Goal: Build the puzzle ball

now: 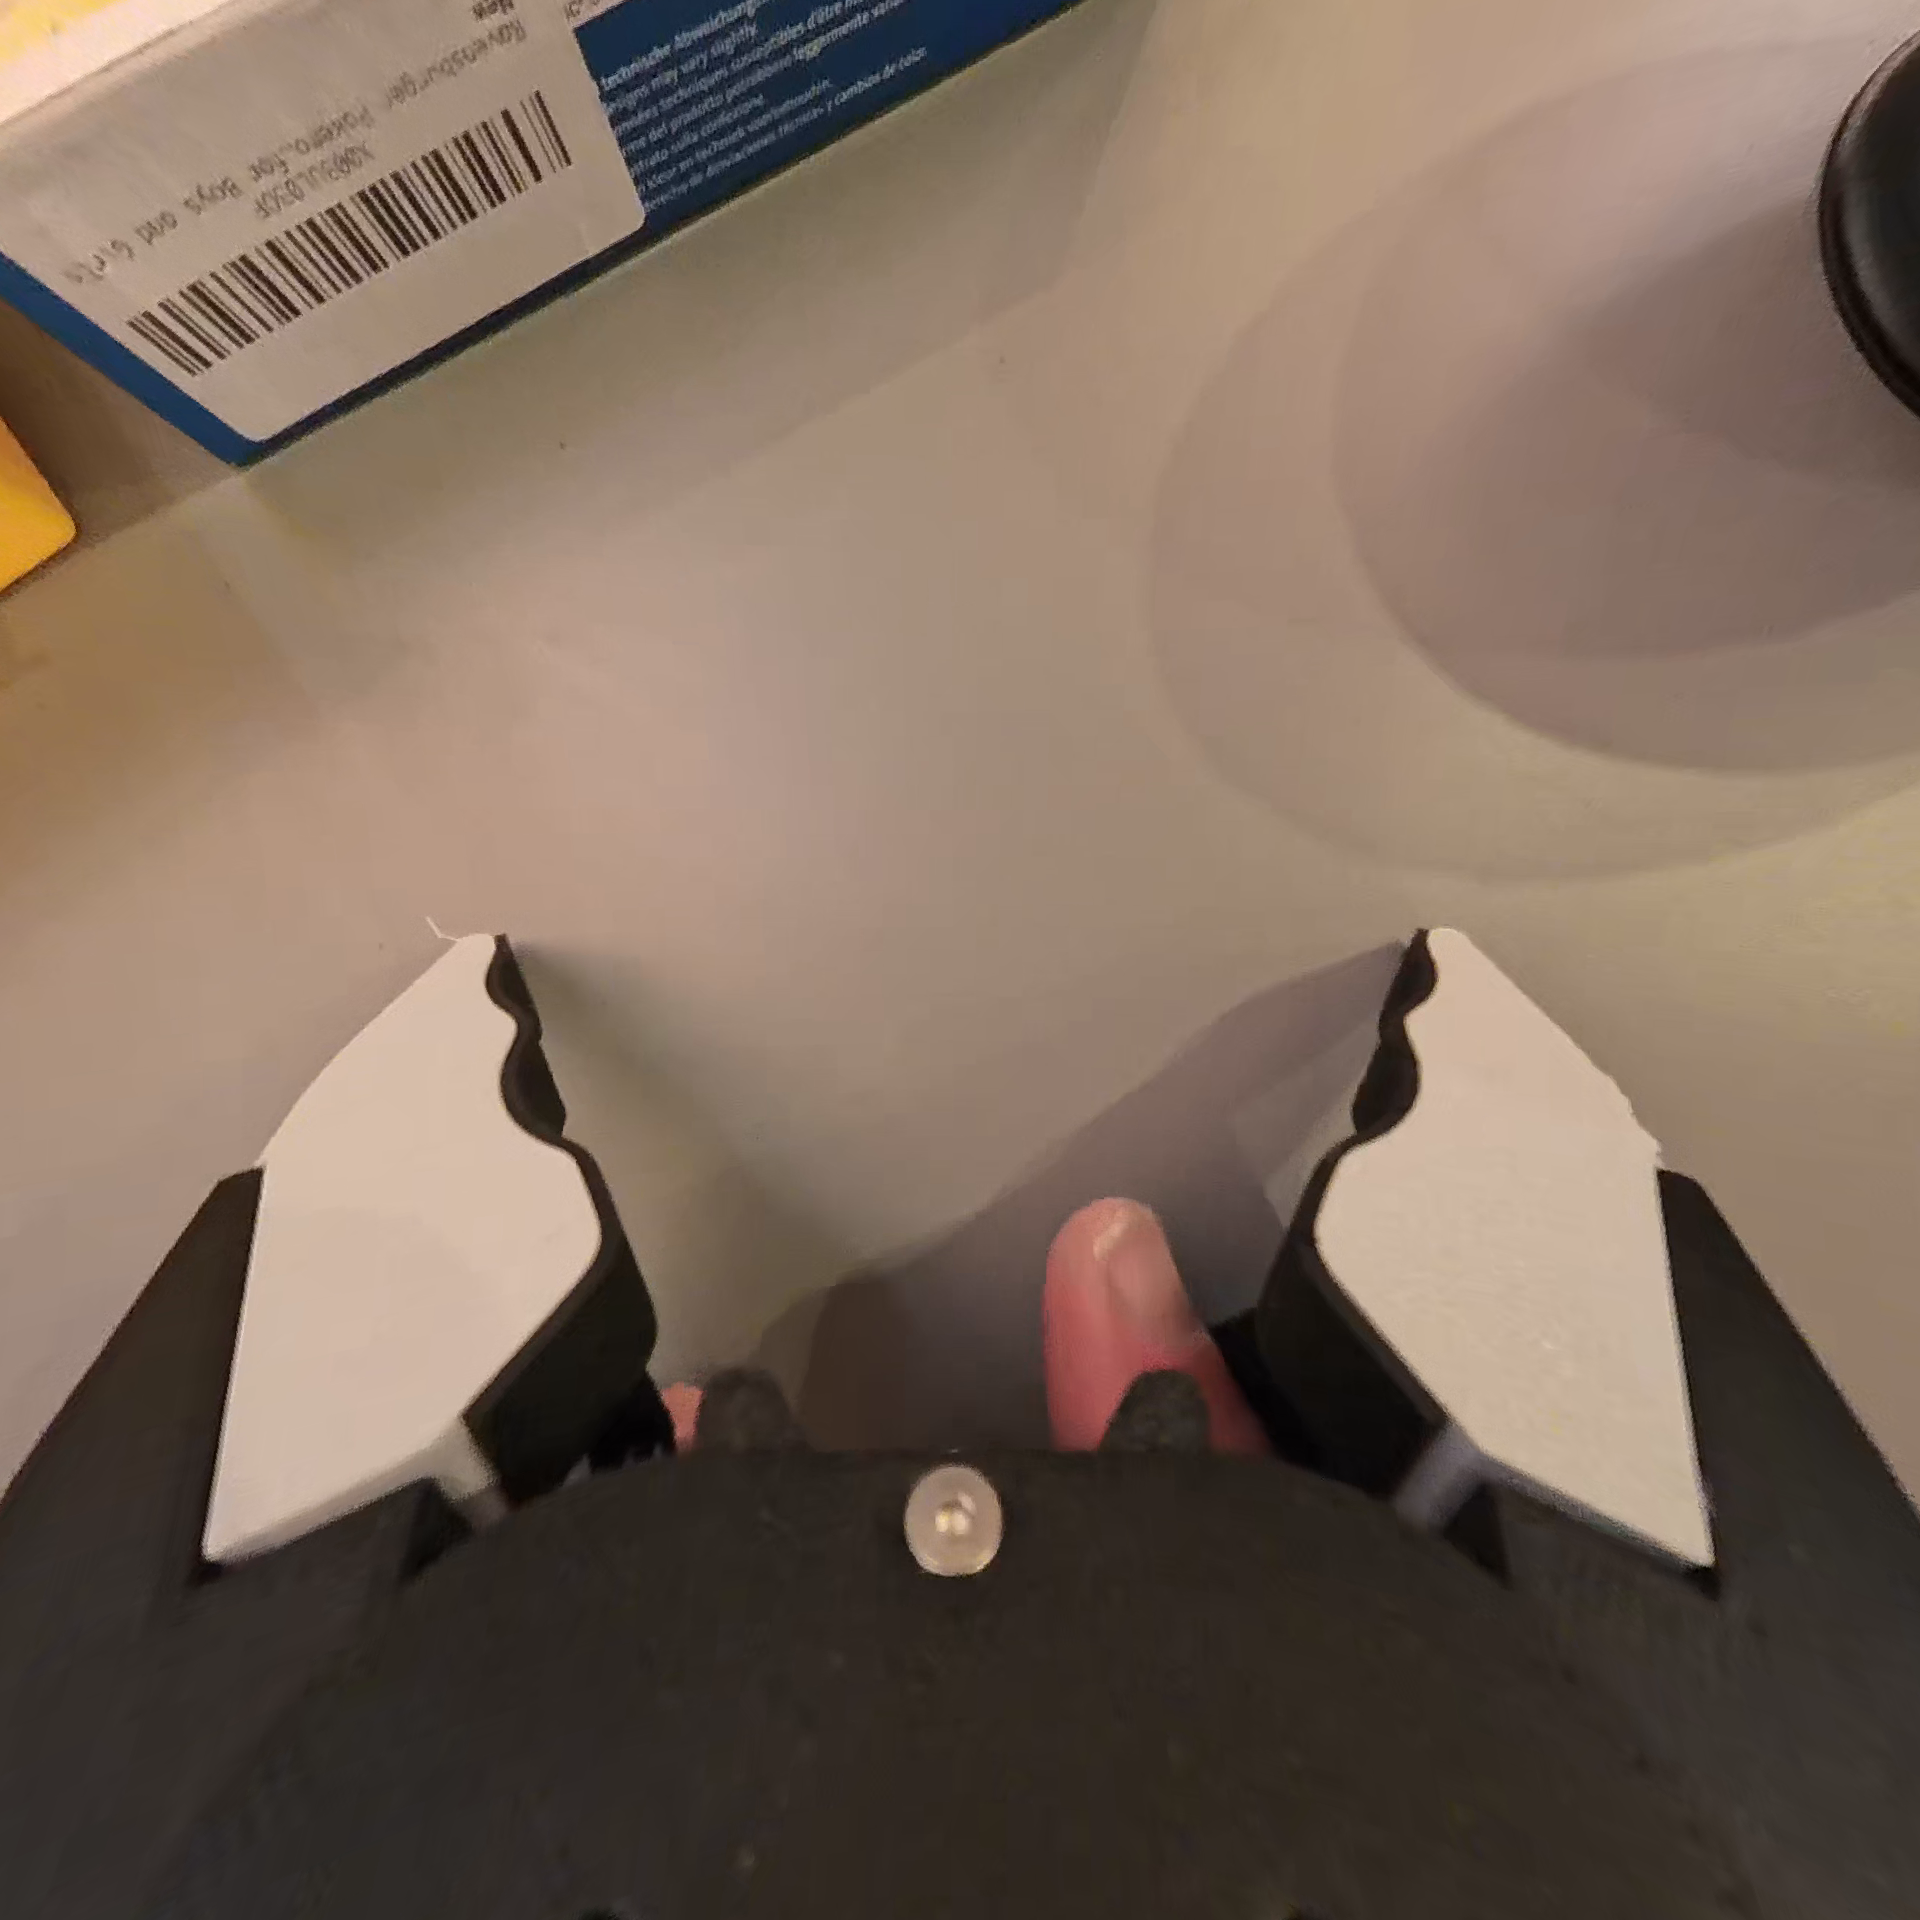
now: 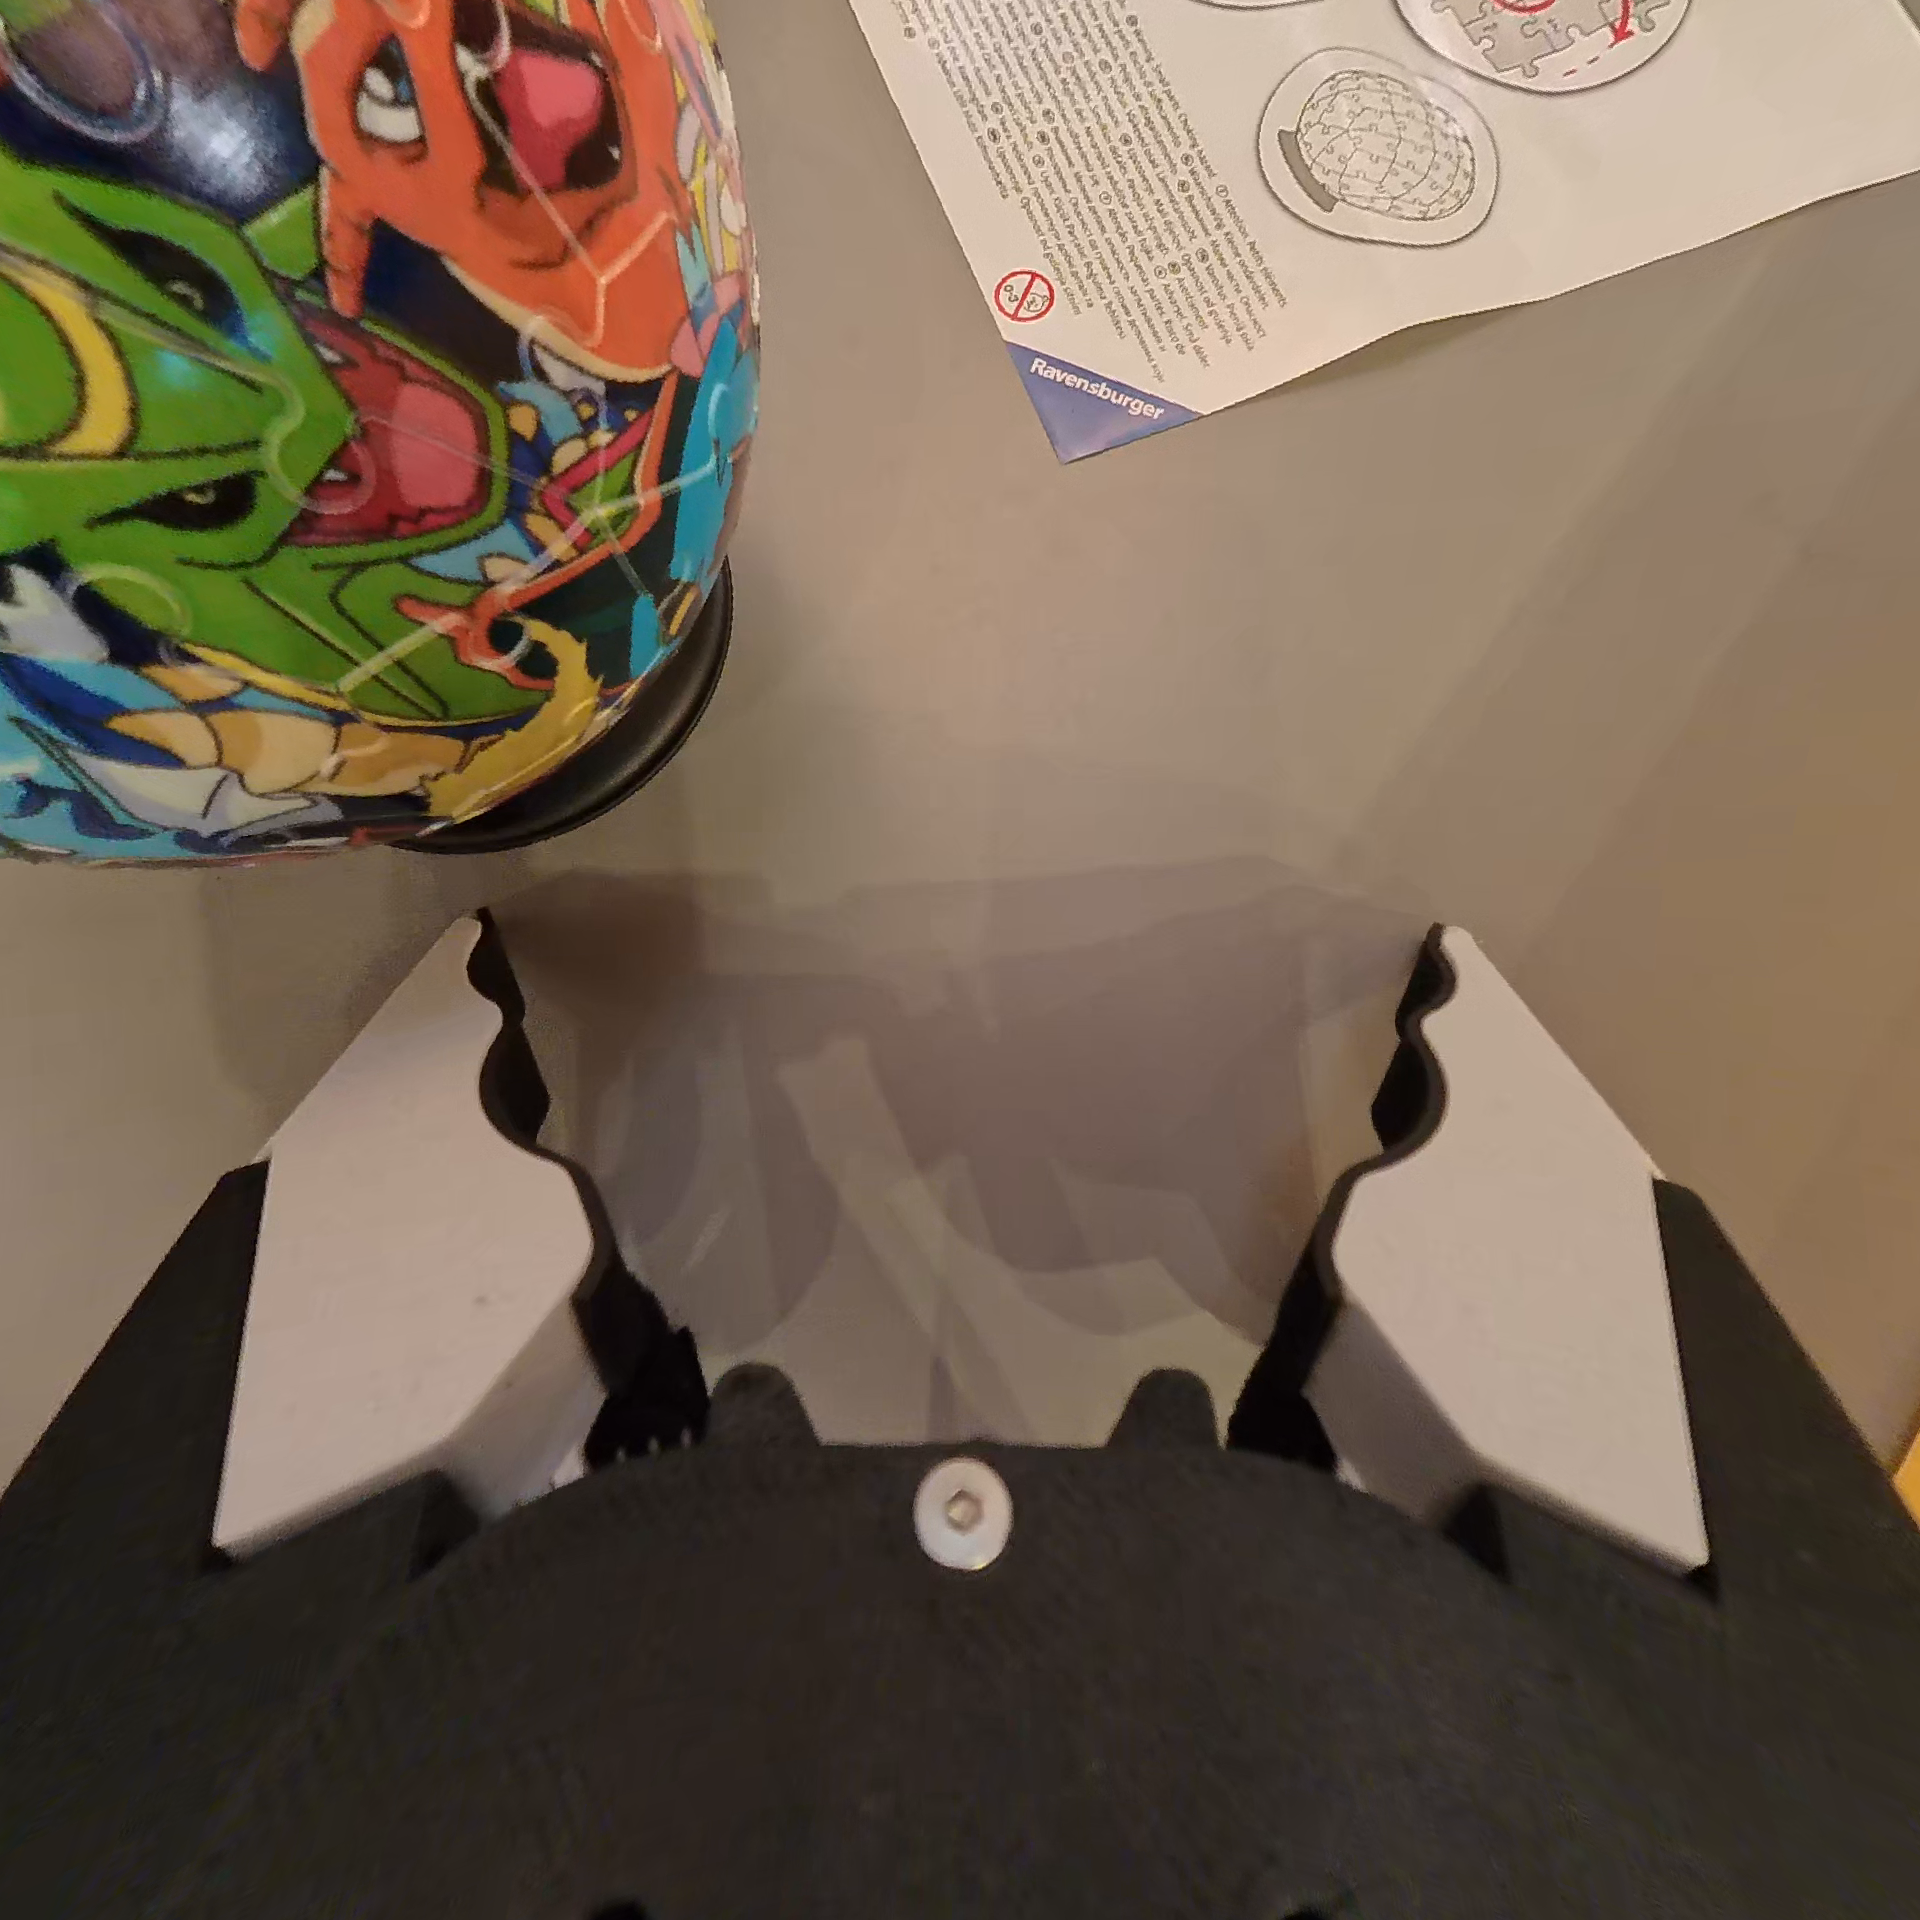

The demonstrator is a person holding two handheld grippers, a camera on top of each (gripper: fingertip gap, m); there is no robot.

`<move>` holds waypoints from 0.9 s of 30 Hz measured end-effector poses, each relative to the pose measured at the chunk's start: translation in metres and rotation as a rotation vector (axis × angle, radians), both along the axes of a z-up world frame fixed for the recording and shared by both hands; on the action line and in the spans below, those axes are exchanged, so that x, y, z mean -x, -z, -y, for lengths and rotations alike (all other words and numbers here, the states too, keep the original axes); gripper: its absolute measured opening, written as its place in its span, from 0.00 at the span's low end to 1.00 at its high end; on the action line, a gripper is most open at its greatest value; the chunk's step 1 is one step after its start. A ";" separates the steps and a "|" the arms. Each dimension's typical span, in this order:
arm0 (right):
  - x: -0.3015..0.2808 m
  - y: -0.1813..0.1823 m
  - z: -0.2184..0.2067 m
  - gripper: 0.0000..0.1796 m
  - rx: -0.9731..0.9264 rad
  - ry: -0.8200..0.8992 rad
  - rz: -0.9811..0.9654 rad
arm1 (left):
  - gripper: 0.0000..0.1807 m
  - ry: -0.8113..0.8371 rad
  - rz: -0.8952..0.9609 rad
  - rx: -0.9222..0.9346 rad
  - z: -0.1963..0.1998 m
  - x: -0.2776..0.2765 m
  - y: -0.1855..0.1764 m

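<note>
Puzzle ball (image 2: 343,416): seen at the upper left of the right wrist view, seated on a black stand (image 2: 665,727); round, so no long axis can be told.
Right gripper (image 2: 961,935): jaws spread apart, nothing held, over grey table (image 2: 1351,675).
Left gripper (image 1: 961,945): jaws spread apart, empty.
Leaflet (image 2: 1403,208): upper right, flat.
Box (image 1: 312,208): upper left of left view.

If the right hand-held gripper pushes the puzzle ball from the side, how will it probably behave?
The puzzle ball sits on a small black stand, much narrower than the ball, so it would probably roll or tip off. Its surface looks glossy, so likely slippery. Visible seams between pieces suggest it may come apart under hard pressure.
</note>
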State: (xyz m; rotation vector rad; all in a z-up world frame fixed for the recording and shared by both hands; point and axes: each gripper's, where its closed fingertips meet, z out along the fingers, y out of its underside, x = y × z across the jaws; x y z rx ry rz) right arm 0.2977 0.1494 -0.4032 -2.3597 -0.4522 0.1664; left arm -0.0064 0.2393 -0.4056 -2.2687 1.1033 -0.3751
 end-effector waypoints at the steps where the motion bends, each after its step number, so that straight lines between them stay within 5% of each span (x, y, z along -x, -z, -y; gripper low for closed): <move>1: 0.000 0.000 0.000 0.89 0.000 0.000 0.000 | 0.81 -0.002 0.000 0.002 -0.001 -0.001 0.000; 13: 0.000 0.000 0.000 0.89 0.000 0.000 0.000 | 0.81 0.003 -0.014 -0.108 -0.008 -0.004 -0.008; 27: 0.000 0.000 0.000 0.89 0.000 0.000 0.000 | 0.68 -0.170 0.053 -0.012 -0.025 0.006 -0.007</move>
